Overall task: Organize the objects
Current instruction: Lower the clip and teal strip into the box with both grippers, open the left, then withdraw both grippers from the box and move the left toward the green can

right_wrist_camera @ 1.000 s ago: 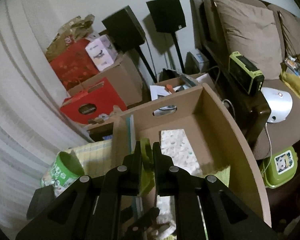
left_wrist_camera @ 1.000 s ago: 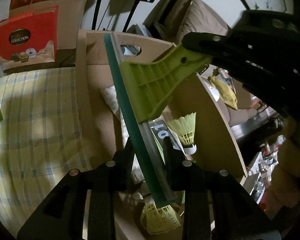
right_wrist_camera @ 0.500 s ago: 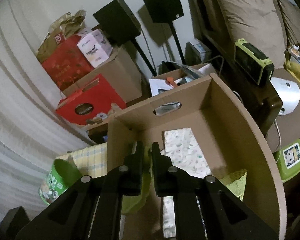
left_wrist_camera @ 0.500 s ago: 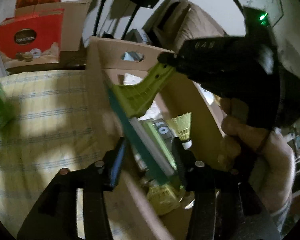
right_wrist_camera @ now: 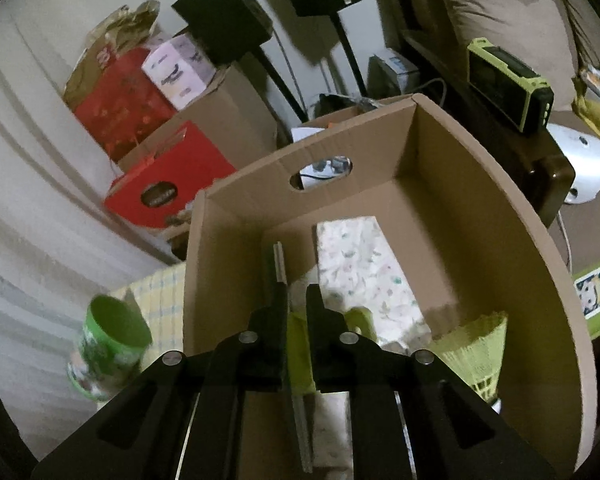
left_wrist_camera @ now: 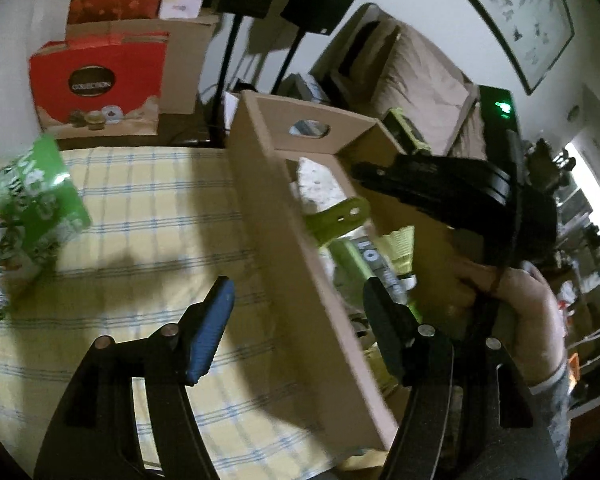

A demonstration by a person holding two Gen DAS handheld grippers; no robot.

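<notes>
A squeegee with a lime-green handle (right_wrist_camera: 298, 344) and a dark green blade (right_wrist_camera: 278, 264) hangs inside the open cardboard box (right_wrist_camera: 500, 208). My right gripper (right_wrist_camera: 296, 300) is shut on the handle and tilts down into the box. In the left wrist view the handle (left_wrist_camera: 340, 220) pokes up behind the box's near wall (left_wrist_camera: 284, 240), under the right gripper's black body (left_wrist_camera: 440, 188). My left gripper (left_wrist_camera: 298, 292) holds nothing and its jaws are opening. One finger is over the cloth, the other over the box, and neither pad touches the wall between them.
A yellow-green shuttlecock (right_wrist_camera: 476, 352) and a patterned packet (right_wrist_camera: 360, 264) lie in the box. A green printed cup (right_wrist_camera: 108, 344) stands left of it on the checked cloth (left_wrist_camera: 140, 220). Behind are a red gift box (left_wrist_camera: 96, 84), speaker stands and a sofa. A hand (left_wrist_camera: 532, 312) grips the right tool.
My left gripper let go of the squeegee blade, spread its jaws and drew back to the left of the box wall. The right gripper sank into the box with the squeegee.
</notes>
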